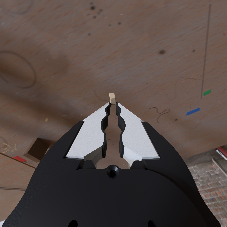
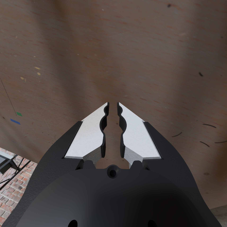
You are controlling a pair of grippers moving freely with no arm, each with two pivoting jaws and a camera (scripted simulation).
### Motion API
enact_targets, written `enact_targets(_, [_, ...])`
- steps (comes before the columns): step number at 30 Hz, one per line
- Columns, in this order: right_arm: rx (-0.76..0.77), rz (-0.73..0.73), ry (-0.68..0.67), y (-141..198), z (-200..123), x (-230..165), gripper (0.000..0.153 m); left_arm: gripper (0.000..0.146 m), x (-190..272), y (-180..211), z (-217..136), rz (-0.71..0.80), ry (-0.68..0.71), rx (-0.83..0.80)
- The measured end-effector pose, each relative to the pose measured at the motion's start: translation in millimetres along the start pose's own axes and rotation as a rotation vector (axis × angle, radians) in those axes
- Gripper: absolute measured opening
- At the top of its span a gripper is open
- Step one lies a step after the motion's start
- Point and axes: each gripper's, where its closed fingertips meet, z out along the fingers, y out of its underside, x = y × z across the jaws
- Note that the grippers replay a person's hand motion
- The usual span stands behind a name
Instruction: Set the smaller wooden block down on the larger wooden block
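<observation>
In the left wrist view, my left gripper [image 1: 113, 103] is shut on the smaller wooden block [image 1: 112, 98], a pale beige cube pinched at the very fingertips and held above the table. The larger wooden block [image 1: 36, 150], dark brown, lies on the table to the lower left, partly hidden behind the gripper's body. In the right wrist view, my right gripper [image 2: 113, 103] hangs over bare tabletop with its jaws a narrow gap apart and nothing between them. Neither block shows in that view.
The worn wooden table [image 1: 135, 49] carries green tape [image 1: 207, 92], blue tape [image 1: 193, 111] and red tape [image 1: 19, 158]. Its edge runs at the lower right over a brick floor [image 1: 208, 181]. A dark metal frame [image 2: 8, 162] stands beyond the edge at the lower left of the right wrist view.
</observation>
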Motion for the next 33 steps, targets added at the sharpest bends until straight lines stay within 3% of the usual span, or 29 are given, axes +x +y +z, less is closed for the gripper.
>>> enact_targets(8, [-0.084, -0.102, 0.036, -23.6, 15.6, -59.4, 0.010, 0.008, -114.8, 67.7, -14.2, -0.221, -0.018, 0.159])
enact_targets(13, [-0.093, -0.125, 0.053, -28.6, 19.1, -71.8, 0.008, 0.008, -164.3, 118.0, -19.1, -0.382, -0.006, 0.257])
enact_targets(20, [-0.096, -0.045, 0.056, -18.6, 13.1, -48.5, 0.007, 0.008, -185.9, 150.7, -22.0, -0.434, 0.008, 0.309])
enact_targets(33, [-0.107, 0.018, 0.023, -8.8, 9.5, -35.1, 0.009, 0.008, -197.2, 157.1, -21.3, -0.396, 0.009, 0.337])
